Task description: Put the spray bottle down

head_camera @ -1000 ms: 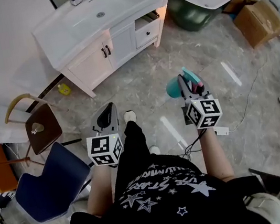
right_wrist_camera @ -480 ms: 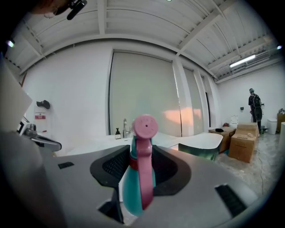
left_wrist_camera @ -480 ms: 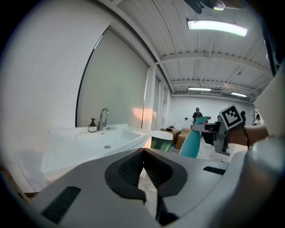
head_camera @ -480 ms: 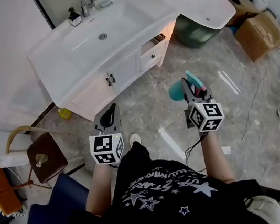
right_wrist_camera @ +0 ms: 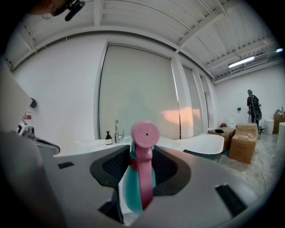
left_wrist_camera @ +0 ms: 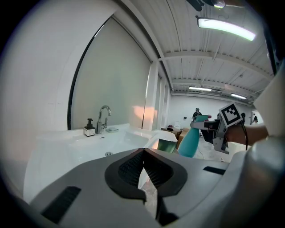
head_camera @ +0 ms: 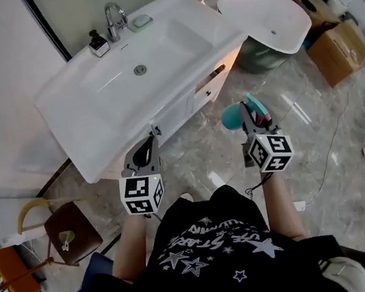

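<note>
A teal spray bottle [head_camera: 232,117] with a pink head [right_wrist_camera: 144,132] hangs upright over the marble floor, and my right gripper [head_camera: 249,115] is shut on its neck. In the right gripper view the jaws [right_wrist_camera: 141,165] press on the bottle from both sides. The left gripper view shows the same bottle [left_wrist_camera: 190,141] off to the right. My left gripper [head_camera: 146,149] is held just in front of the white sink vanity [head_camera: 73,111]. Its jaws [left_wrist_camera: 143,165] are shut with nothing between them.
A tap [head_camera: 113,16], a soap dispenser [head_camera: 97,44] and a small dish stand at the back of the basin. A white tub [head_camera: 271,12] lies to the right over a green bin [head_camera: 259,55]. Cardboard boxes [head_camera: 341,49] stand beyond it. A wooden stool [head_camera: 72,233] stands at the left.
The person has walked toward the vanity, so both grippers are now close to its front edge. The right gripper still holds the bottle, and the left stays shut.
</note>
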Demonstrator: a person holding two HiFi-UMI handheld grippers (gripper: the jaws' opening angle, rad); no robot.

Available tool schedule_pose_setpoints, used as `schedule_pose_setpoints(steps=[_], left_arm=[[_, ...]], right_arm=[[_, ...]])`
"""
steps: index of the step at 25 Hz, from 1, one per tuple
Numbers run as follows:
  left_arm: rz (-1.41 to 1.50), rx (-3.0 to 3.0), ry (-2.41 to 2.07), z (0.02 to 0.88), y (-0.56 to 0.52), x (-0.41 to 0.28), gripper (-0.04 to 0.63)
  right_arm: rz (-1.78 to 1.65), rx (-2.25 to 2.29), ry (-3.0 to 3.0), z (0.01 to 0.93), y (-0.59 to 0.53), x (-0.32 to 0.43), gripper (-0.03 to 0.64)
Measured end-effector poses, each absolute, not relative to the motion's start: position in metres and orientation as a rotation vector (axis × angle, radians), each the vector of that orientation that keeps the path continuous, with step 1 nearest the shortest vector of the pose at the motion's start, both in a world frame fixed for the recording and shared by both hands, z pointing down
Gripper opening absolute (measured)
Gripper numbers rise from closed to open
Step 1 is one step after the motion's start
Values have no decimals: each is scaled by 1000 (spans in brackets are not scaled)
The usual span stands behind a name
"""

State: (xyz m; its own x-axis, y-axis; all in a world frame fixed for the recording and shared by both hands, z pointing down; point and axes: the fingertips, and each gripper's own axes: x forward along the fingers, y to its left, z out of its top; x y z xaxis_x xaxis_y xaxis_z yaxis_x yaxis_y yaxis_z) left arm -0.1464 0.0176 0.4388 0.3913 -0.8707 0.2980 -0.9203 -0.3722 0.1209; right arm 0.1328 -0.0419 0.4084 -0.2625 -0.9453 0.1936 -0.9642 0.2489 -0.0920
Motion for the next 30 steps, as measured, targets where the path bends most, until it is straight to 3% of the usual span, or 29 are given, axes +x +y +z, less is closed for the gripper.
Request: schedule_pose_setpoints(steps=[13, 30], left_arm=[[239, 2335, -1643, 438, -91, -155, 15], [280, 2131, -1817, 451, -346, -105, 15]], right_arm=[[260, 1819, -2438, 413, -184, 134, 160], [282, 1507, -2621, 426, -515, 133, 160]])
